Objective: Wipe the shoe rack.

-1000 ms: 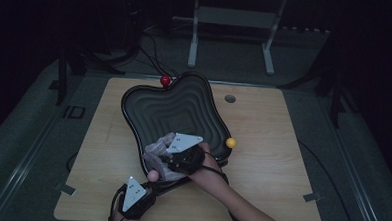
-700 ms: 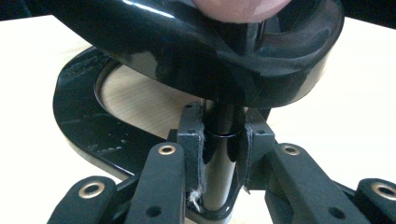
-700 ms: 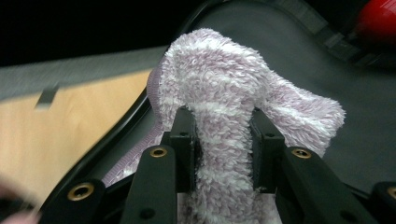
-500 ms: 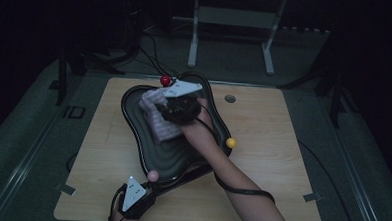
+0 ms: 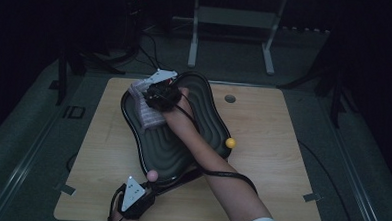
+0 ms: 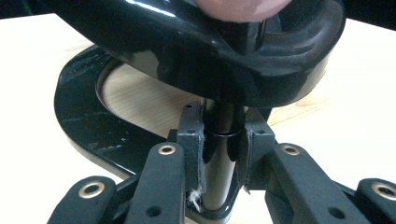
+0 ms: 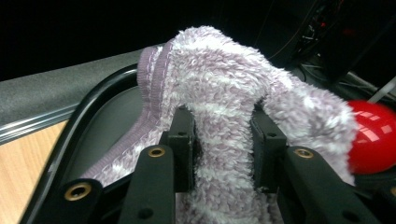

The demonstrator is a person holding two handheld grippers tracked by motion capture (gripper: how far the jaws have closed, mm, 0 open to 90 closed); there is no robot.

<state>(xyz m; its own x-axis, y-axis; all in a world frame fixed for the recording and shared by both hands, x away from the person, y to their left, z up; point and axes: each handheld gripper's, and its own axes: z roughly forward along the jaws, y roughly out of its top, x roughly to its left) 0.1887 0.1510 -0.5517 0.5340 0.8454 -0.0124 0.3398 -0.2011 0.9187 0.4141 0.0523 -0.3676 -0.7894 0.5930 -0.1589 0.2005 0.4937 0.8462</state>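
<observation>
Dim room, pale wooden table (image 5: 280, 194), wavy black tray (image 5: 203, 121) at centre. Right gripper (image 7: 222, 135) pinching a fluffy lilac cloth (image 7: 224, 98) at the tray's eleven o'clock rim, forearm stretched diagonally across; red ball (image 7: 373, 135) close behind in its own view. Left gripper (image 6: 219, 140) at six o'clock, clamped on the tray's black post (image 6: 219, 154).
</observation>
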